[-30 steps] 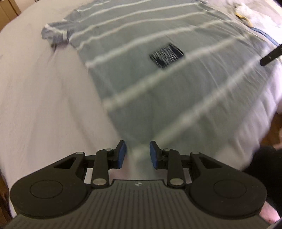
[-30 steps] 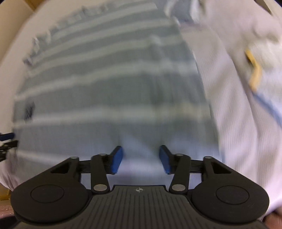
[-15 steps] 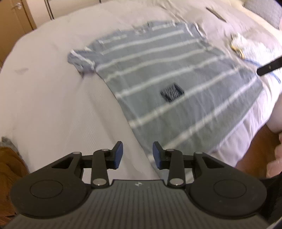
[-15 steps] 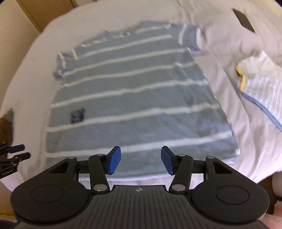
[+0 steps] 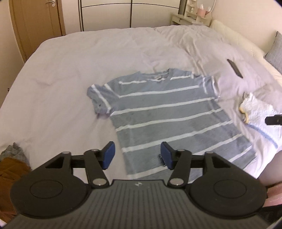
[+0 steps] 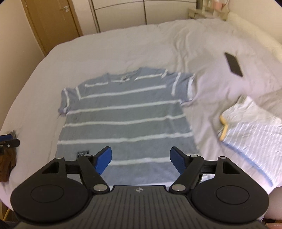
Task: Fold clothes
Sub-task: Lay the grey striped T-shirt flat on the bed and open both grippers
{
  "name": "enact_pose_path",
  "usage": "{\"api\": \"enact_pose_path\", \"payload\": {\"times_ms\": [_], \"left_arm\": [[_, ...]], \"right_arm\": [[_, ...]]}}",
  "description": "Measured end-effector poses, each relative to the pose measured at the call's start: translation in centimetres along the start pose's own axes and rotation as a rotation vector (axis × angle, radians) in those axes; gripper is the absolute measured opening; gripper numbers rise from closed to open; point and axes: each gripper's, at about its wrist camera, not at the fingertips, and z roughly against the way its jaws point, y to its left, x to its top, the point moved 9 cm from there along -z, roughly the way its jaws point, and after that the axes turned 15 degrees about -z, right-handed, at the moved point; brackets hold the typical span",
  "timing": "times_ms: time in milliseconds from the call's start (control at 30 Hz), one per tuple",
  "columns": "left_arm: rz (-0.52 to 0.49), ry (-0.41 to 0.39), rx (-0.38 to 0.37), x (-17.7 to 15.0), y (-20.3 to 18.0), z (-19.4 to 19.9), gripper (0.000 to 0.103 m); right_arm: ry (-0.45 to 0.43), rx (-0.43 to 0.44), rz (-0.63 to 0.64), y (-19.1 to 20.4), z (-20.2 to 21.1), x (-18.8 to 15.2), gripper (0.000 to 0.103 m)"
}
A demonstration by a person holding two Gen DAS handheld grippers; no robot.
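A grey-blue T-shirt with white stripes [image 5: 167, 112] [image 6: 126, 116] lies flat on the white bed, collar away from me and hem at the near edge. A small dark label [image 6: 82, 153] sits near its hem. My left gripper [image 5: 137, 155] hangs open above the hem's left corner, holding nothing. My right gripper [image 6: 140, 161] is open above the middle of the hem, also holding nothing. A tip of the right gripper [image 5: 274, 119] shows at the right edge of the left wrist view. The left gripper's blue tip [image 6: 7, 139] shows at the left edge of the right wrist view.
A folded white garment with blue stripes and yellow trim [image 5: 259, 112] [image 6: 250, 130] lies right of the shirt. A dark phone [image 5: 235, 70] [image 6: 233, 64] rests further back on the bed [image 5: 70, 70]. Brown and grey clothes [image 5: 10, 169] lie at the left edge. Wardrobe doors [image 5: 105, 14] stand behind.
Both grippers have pulled back and up from the shirt, so the whole shirt and room now show. Both sets of jaws have widened.
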Motion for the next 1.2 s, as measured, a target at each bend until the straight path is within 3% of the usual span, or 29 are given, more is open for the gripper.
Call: {"api": "enact_pose_path", "payload": {"times_ms": [200,367,467,800,1200], "left_arm": [[0.023,-0.006,-0.044,1.9,-1.8,0.2,0.07],[0.03,0.026,-0.057,2.2,-2.3,-0.1,0.089],[0.01,0.021,-0.046,2.6,-2.3,0.1,0.094],[0.003,0.033,0.0,1.6,-1.4,1.2,0.099],[0.032,0.106,0.04,-2.2,-1.8,2.0,0.101]], "right_arm": [[-0.007,0.001,-0.066,-1.0,1.3,0.7,0.088],[-0.006,-0.011,-0.058,-0.7,2.1,0.2,0.089],[-0.005,-0.012,-0.062,-0.3,2.3,-0.1,0.089],[0.009,-0.006,-0.068,0.6,2.1,-1.1,0.089],[0.112,0.004,-0.044,0.3,0.7,-4.4,0.089]]}}
